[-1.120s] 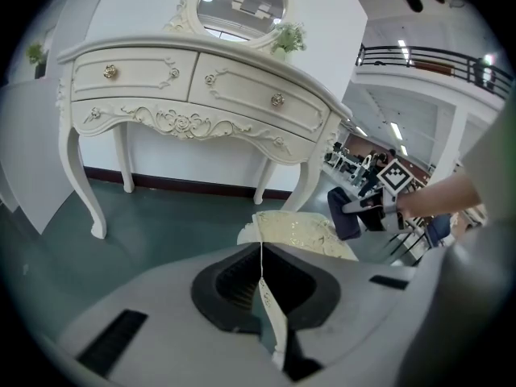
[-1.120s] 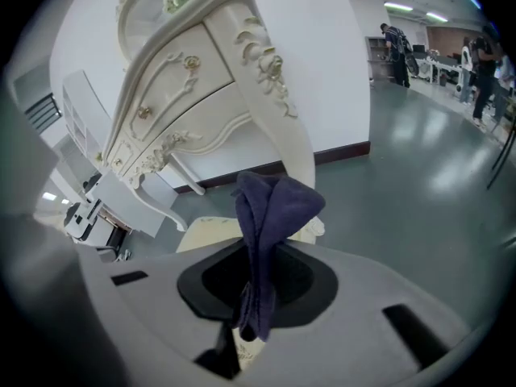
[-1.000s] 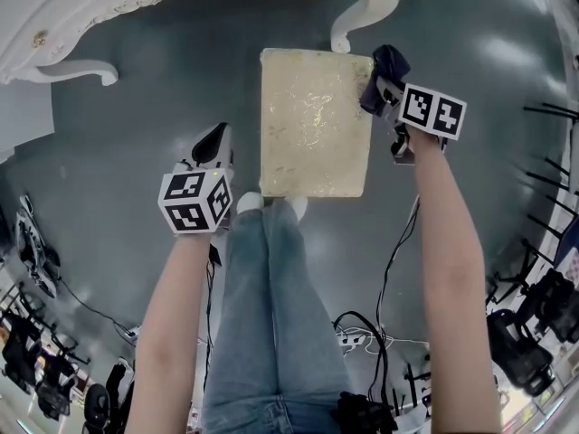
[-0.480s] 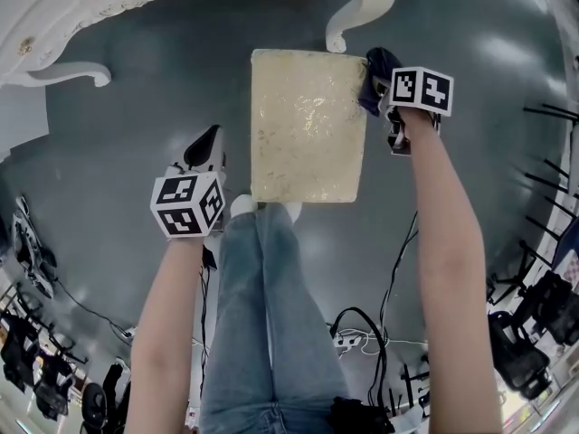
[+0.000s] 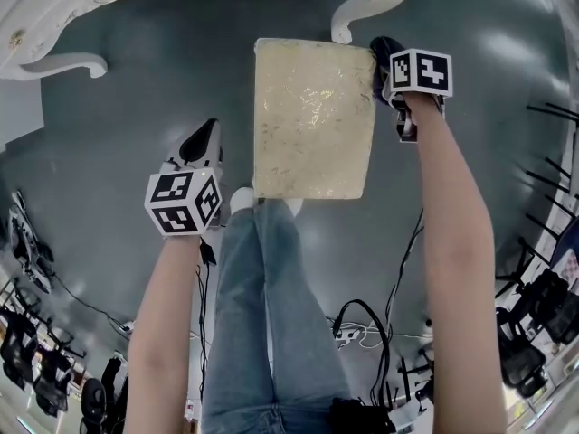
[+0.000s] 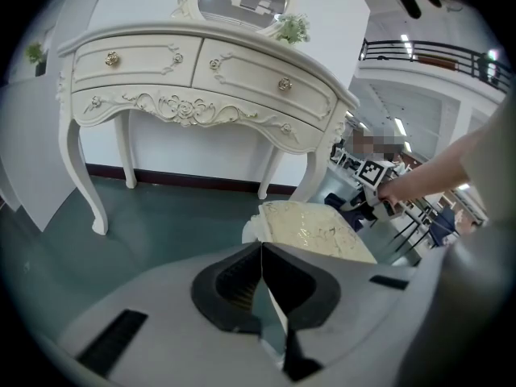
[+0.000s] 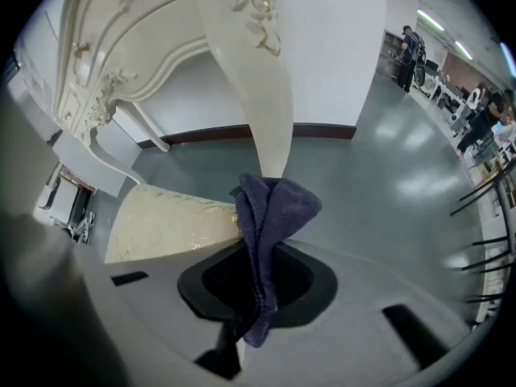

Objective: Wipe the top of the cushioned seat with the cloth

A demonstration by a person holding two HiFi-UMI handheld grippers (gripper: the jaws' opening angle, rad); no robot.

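Observation:
The cushioned seat [image 5: 312, 117] is a cream, gold-patterned rectangular stool top standing on the grey floor ahead of the person's feet; it shows too in the left gripper view [image 6: 314, 228] and the right gripper view [image 7: 169, 224]. A dark purple cloth [image 7: 270, 232] hangs folded between the jaws of my right gripper [image 7: 258, 264], which is shut on it. In the head view that gripper [image 5: 387, 66] hovers by the seat's far right corner, the cloth [image 5: 382, 52] peeking out beside it. My left gripper [image 5: 204, 143] is shut and empty, left of the seat over bare floor.
A white ornate dressing table [image 6: 193, 79] stands just beyond the seat, one curved leg [image 5: 357, 7] close to the seat's far edge. Cables and a power strip [image 5: 348, 337] lie on the floor behind the person's legs. Chairs and stands crowd the edges of the room.
My right gripper with the cloth has shifted slightly farther, toward the seat's far right corner. My left gripper has drifted a little left and stays shut.

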